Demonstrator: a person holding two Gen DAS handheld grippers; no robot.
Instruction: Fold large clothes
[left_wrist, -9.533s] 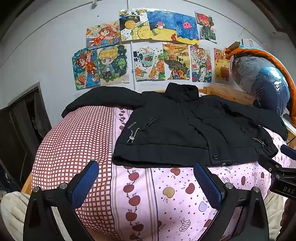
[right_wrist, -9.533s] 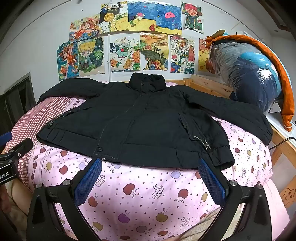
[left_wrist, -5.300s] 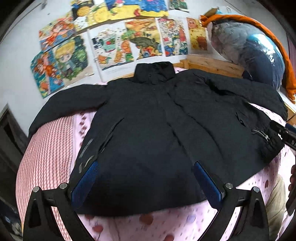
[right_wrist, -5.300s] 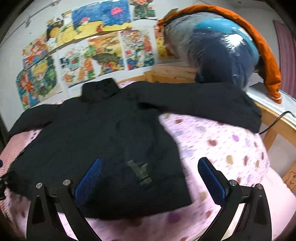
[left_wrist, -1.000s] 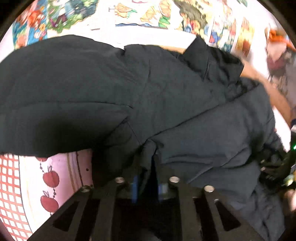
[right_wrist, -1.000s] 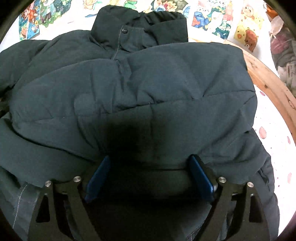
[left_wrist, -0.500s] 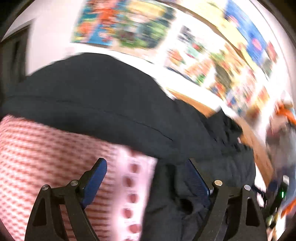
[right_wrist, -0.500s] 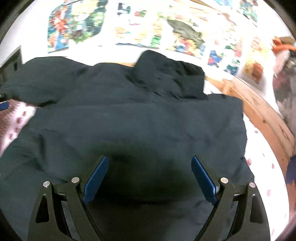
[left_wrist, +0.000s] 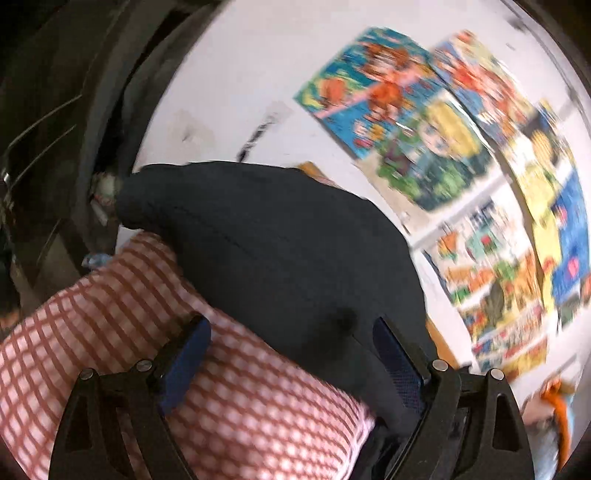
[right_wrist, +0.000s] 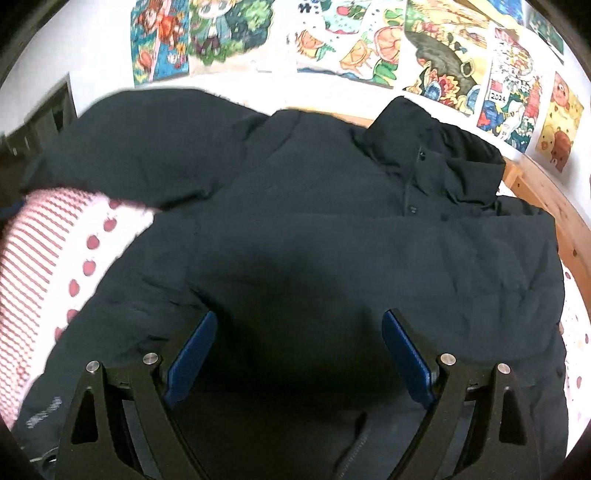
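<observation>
The left wrist view is smeared by motion blur, so the drawings (left_wrist: 436, 122) on the wall at 1 to 3 o'clock are only patches of colour there. A dark opening at 9 to 11 o'clock is too murky to make out. The left tool (left_wrist: 291, 343) is open, nothing between its blue pads (left_wrist: 184, 354); its right finger lies against the edge of the black jacket (left_wrist: 280, 251). Only one sleeve of the jacket shows in this view, running from the centre toward 10 o'clock, its cuff end hanging past the edge of the red-checked bedcover (left_wrist: 122, 325). The rest of the garment is cut off at the lower right.

In the right wrist view the jacket (right_wrist: 332, 236) fills most of the frame, lying on the bed with its collar (right_wrist: 436, 158) at 1 o'clock, toward the wall. One sleeve is folded across the chest, covering the front below the collar snaps. The other sleeve stretches out toward 10 o'clock. The hem is hidden under the tool body at 6 o'clock. The right tool (right_wrist: 299, 343) is open just above the jacket front; a dark shadow between its pads (right_wrist: 192, 350) hides the fabric there. The wooden bed frame (right_wrist: 546, 199) shows at 2 to 3 o'clock, the apple-print bedcover (right_wrist: 92, 251) at 9 o'clock.
</observation>
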